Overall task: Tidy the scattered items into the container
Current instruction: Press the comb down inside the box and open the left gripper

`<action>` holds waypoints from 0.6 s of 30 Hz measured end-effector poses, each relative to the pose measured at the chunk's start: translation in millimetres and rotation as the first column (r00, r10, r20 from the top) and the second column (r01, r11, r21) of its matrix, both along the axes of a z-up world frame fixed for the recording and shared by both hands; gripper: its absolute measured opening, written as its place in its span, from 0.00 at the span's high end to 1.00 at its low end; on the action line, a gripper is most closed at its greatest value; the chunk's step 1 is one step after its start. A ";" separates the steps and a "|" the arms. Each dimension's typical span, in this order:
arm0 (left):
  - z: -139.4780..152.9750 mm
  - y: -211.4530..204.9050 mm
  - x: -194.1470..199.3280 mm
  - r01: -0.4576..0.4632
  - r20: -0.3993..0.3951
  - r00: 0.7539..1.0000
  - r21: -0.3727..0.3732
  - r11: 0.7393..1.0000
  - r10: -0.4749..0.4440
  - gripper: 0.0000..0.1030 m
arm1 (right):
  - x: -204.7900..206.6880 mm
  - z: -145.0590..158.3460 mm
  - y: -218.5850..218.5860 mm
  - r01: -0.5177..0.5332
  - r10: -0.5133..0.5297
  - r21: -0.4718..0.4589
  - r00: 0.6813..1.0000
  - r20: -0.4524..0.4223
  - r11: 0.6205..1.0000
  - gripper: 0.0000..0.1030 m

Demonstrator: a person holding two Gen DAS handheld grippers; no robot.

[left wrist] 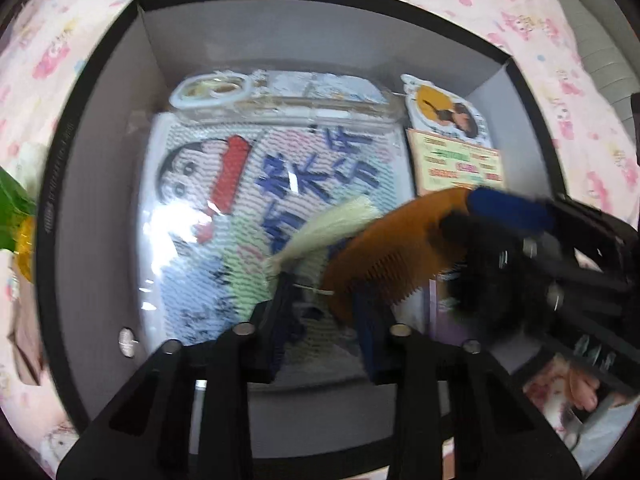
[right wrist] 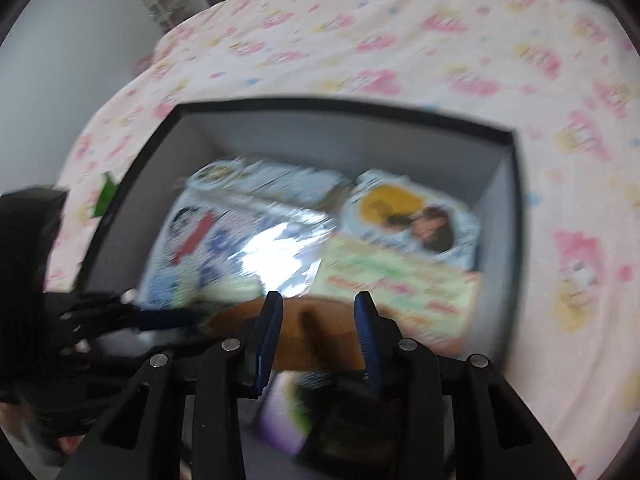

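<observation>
A black box (left wrist: pixel 100 92) with grey inner walls sits on a pink patterned bed sheet; it also shows in the right wrist view (right wrist: pixel 516 184). Inside lie a cartoon woven pad in plastic (left wrist: pixel 248 200), a clear phone case (left wrist: pixel 280 100), a round-topped card (left wrist: pixel 444 108) and a yellow leaflet (left wrist: pixel 460 164). An orange wooden comb (left wrist: pixel 396 240) with a cream tassel (left wrist: pixel 320 232) hangs over the box. My left gripper (left wrist: pixel 324 316) is open just below the comb. My right gripper (right wrist: pixel 318 328) is open around the comb (right wrist: pixel 320 340); one blue finger (left wrist: pixel 508 208) lies along it.
A green and yellow packet (left wrist: pixel 16 216) lies on the sheet left of the box. A purple item (right wrist: pixel 284 416) and a dark fuzzy item (left wrist: pixel 492 280) sit in the box's near right corner. The bed sheet (right wrist: pixel 400 40) stretches beyond the box.
</observation>
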State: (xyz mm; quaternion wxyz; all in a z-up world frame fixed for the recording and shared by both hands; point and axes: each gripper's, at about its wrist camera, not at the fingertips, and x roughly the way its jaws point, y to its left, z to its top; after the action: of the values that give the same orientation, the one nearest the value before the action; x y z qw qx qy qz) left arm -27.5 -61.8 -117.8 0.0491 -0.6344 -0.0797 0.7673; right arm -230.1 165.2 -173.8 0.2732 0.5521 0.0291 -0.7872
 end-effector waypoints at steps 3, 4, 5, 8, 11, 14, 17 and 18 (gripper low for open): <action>6.9 -13.8 7.3 -0.027 -0.006 1.000 -0.038 0.999 0.027 0.72 | 4.1 -6.7 -4.2 -0.012 0.012 -0.004 0.999 0.031 1.000 0.67; 9.6 -18.5 10.7 -0.037 -0.011 0.999 -0.051 0.998 0.037 0.72 | 4.7 -5.1 -4.5 -0.002 0.002 0.003 1.000 0.015 1.000 0.67; 12.4 -22.9 14.0 -0.044 -0.019 0.999 -0.056 0.997 0.043 0.72 | 5.3 -0.9 -3.6 0.034 -0.033 0.029 0.999 -0.031 0.999 0.67; 21.1 -29.2 24.9 -0.041 -0.037 0.998 -0.009 0.999 0.041 0.72 | 9.0 4.4 -5.5 0.131 -0.108 0.132 0.979 -0.174 0.983 0.67; 25.9 -28.2 30.2 -0.029 -0.027 0.999 -0.006 1.000 0.029 0.72 | 7.7 -5.6 -7.7 0.089 -0.079 0.114 0.993 -0.090 0.989 0.67; 30.7 -28.4 32.4 -0.038 -0.027 0.999 -0.018 0.999 0.037 0.70 | 9.1 -15.2 -7.2 0.056 -0.056 0.071 0.998 0.001 0.996 0.67; 37.6 -34.2 36.7 -0.064 -0.038 0.997 -0.047 0.997 0.062 0.67 | 15.1 -14.8 -11.4 0.023 -0.025 0.040 0.999 0.038 0.999 0.66; 39.4 -37.1 38.4 -0.069 -0.038 0.997 -0.049 0.996 0.067 0.67 | 17.0 -14.2 -12.3 0.009 -0.011 0.036 0.999 0.044 0.999 0.66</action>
State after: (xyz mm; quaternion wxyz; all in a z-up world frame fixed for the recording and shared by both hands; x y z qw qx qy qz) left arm 10.9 -99.0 -78.3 0.0086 -0.6181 -0.0811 0.7819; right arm -213.2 152.9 -188.0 0.2600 0.5742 0.0343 -0.7756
